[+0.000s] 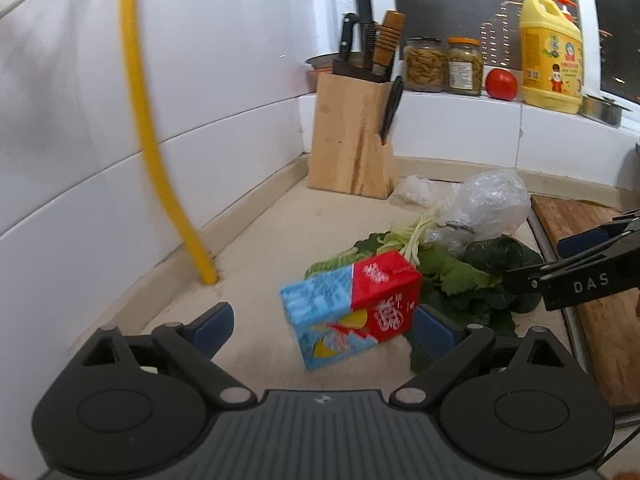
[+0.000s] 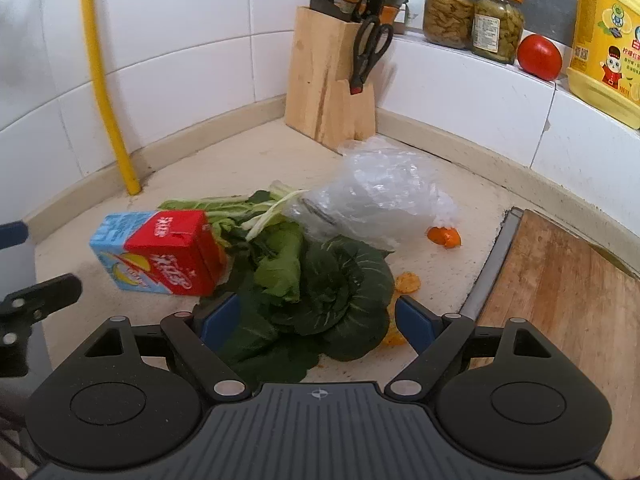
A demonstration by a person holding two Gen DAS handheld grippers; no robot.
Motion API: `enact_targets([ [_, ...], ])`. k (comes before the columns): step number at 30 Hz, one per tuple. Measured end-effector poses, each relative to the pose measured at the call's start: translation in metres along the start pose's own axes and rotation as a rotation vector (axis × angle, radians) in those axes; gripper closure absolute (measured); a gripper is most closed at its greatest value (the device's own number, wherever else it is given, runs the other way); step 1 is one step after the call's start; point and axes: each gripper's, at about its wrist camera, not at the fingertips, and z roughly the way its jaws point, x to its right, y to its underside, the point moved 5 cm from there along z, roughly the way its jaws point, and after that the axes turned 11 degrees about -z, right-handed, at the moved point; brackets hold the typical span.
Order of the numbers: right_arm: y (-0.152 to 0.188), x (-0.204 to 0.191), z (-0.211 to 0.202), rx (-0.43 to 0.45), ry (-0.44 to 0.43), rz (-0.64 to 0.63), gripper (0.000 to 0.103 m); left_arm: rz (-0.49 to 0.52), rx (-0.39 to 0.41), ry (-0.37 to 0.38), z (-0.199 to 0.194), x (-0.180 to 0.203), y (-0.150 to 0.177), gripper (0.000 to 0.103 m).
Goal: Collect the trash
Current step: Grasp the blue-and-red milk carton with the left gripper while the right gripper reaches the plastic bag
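Two grippers work low over a beige countertop, both with jaws spread wide and gripping nothing. The left gripper has a red and blue drink carton lying tilted between its blue pads, the right-hand pad just beside the carton's red end; whether it touches cannot be told. The right gripper straddles the near edge of a heap of dark leafy greens, again with no firm contact visible. In the right wrist view the carton lies on its side against the left of the greens, whose pale stems run up under a crumpled clear plastic bag. Orange peel scraps sit beside the bag and the greens. A wooden cutting board lies to the right. Farther back a knife block stands in the tiled corner, near a yellow pipe. On the ledge behind are two jars, a tomato and a yellow detergent jug.
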Motion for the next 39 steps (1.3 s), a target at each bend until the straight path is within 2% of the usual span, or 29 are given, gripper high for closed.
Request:
enact_targets([
  [8, 0.002, 0.011, 0.013, -0.021, -0.018, 0.027, 0.014, 0.093, -0.047, 0.086, 0.048, 0.003, -0.025, 0.009],
  [14, 0.002, 0.021, 0.025, -0.041, -0.042, 0.044, 0.014, 0.140, -0.170, 0.223, 0.083, 0.005, -0.025, 0.009],
  [18, 0.000, 0.021, 0.031, -0.044, -0.055, 0.043, 0.014, 0.157, -0.256, 0.217, 0.099, 0.004, -0.012, 0.011],
  [19, 0.000, 0.022, 0.033, -0.044, -0.055, 0.043, 0.014, 0.155, -0.271, 0.211, 0.100, 0.003, -0.008, 0.013],
  [22, 0.000, 0.022, 0.036, -0.048, -0.050, 0.050, 0.017, 0.123, -0.299, 0.206, 0.095, 0.002, 0.000, 0.030],
  [24, 0.002, 0.022, 0.038, -0.054, -0.048, 0.051, 0.025, 0.070, -0.320, 0.240, 0.085, -0.001, 0.002, 0.048],
  [27, 0.005, 0.023, 0.040, -0.071, -0.074, 0.061, 0.043, -0.014, -0.360, 0.248, 0.071, -0.006, 0.004, 0.060],
  [28, 0.005, 0.023, 0.040, -0.076, -0.082, 0.065, 0.050, -0.033, -0.361, 0.251, 0.066, -0.008, 0.004, 0.061],
  [29, 0.005, 0.023, 0.039, -0.077, -0.086, 0.069, 0.053, -0.054, -0.360, 0.264, 0.058, -0.009, 0.006, 0.063],
  [31, 0.005, 0.024, 0.037, -0.075, -0.089, 0.067, 0.059, -0.082, -0.357, 0.296, 0.045, -0.010, 0.008, 0.063],
  [33, 0.005, 0.023, 0.033, -0.072, -0.089, 0.059, 0.060, -0.079, -0.338, 0.297, 0.035, -0.010, 0.010, 0.061],
  [34, 0.005, 0.023, 0.032, -0.072, -0.090, 0.053, 0.058, -0.064, -0.323, 0.288, 0.033, -0.009, 0.010, 0.057],
  [36, 0.004, 0.023, 0.031, -0.065, -0.091, 0.042, 0.042, -0.048, -0.294, 0.252, 0.036, -0.008, 0.009, 0.033],
  [37, 0.003, 0.022, 0.030, -0.056, -0.084, 0.034, 0.035, -0.052, -0.279, 0.237, 0.037, -0.008, 0.008, 0.029],
  [39, 0.000, 0.019, 0.029, -0.038, -0.070, 0.014, 0.033, -0.056, -0.260, 0.252, 0.042, -0.004, 0.005, 0.026],
])
